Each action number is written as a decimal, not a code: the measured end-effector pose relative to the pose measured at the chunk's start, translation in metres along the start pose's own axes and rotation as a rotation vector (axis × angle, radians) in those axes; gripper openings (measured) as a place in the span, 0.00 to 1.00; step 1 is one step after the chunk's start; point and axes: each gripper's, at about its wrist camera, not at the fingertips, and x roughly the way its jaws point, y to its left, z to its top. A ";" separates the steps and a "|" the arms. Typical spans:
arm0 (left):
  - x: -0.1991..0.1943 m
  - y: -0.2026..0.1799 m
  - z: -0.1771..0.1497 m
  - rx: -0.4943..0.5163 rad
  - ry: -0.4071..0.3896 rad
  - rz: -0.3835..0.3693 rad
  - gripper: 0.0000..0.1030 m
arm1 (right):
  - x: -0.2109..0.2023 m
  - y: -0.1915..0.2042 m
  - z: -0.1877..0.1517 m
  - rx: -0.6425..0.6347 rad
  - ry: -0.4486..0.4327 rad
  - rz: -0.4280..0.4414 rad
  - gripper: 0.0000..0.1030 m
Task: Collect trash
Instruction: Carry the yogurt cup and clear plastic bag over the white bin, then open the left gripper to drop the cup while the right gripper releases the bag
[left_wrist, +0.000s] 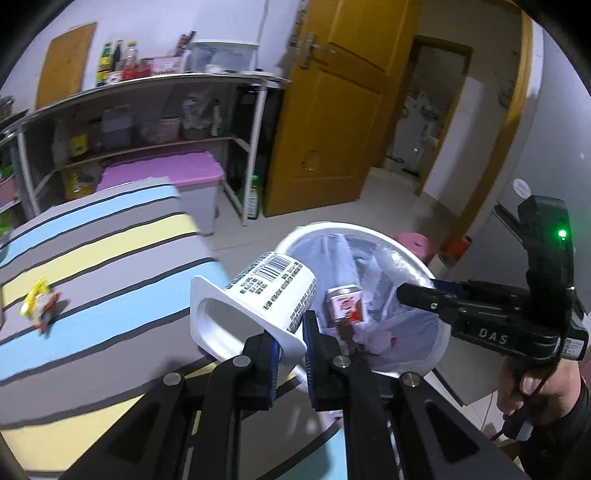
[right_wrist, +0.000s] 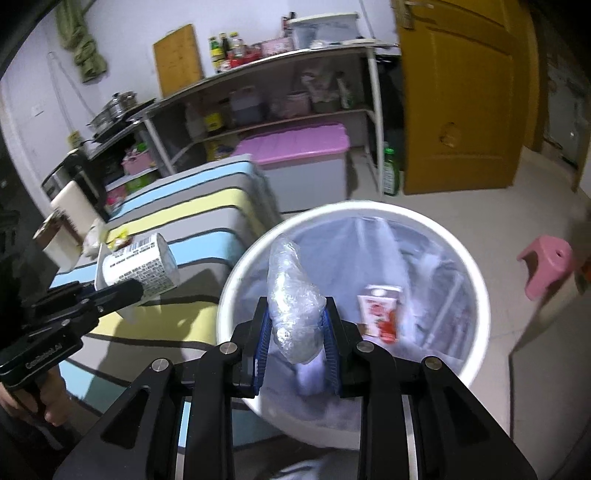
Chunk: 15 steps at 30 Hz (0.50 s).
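My left gripper (left_wrist: 291, 343) is shut on the rim of an empty white yogurt cup (left_wrist: 266, 291), which is tilted over the table edge beside the white lined trash bin (left_wrist: 369, 236). My right gripper (right_wrist: 295, 314) is shut on a crumpled wad of clear plastic (right_wrist: 291, 295), held above the bin's (right_wrist: 476, 280) open mouth. A red and white carton (right_wrist: 382, 314) lies inside the bin. The right wrist view also shows the left gripper (right_wrist: 136, 288) with the cup (right_wrist: 140, 266) at the left. A yellow wrapper (left_wrist: 37, 299) lies on the striped tablecloth (left_wrist: 110, 240).
A metal shelf rack (left_wrist: 147, 110) full of bottles and boxes stands behind the table. A pink-lidded storage box (right_wrist: 295, 151) and a green bottle (right_wrist: 390, 173) sit on the floor by it. A yellow door (left_wrist: 332, 110) stands open. A pink stool (right_wrist: 546, 266) is right of the bin.
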 end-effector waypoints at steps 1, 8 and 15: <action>0.004 -0.004 0.001 0.007 0.005 -0.007 0.12 | 0.001 -0.005 -0.001 0.009 0.003 -0.008 0.27; 0.043 -0.028 0.009 0.056 0.053 -0.064 0.12 | 0.007 -0.027 -0.006 0.039 0.026 -0.049 0.27; 0.072 -0.038 0.014 0.077 0.096 -0.100 0.12 | 0.016 -0.045 -0.011 0.067 0.060 -0.068 0.27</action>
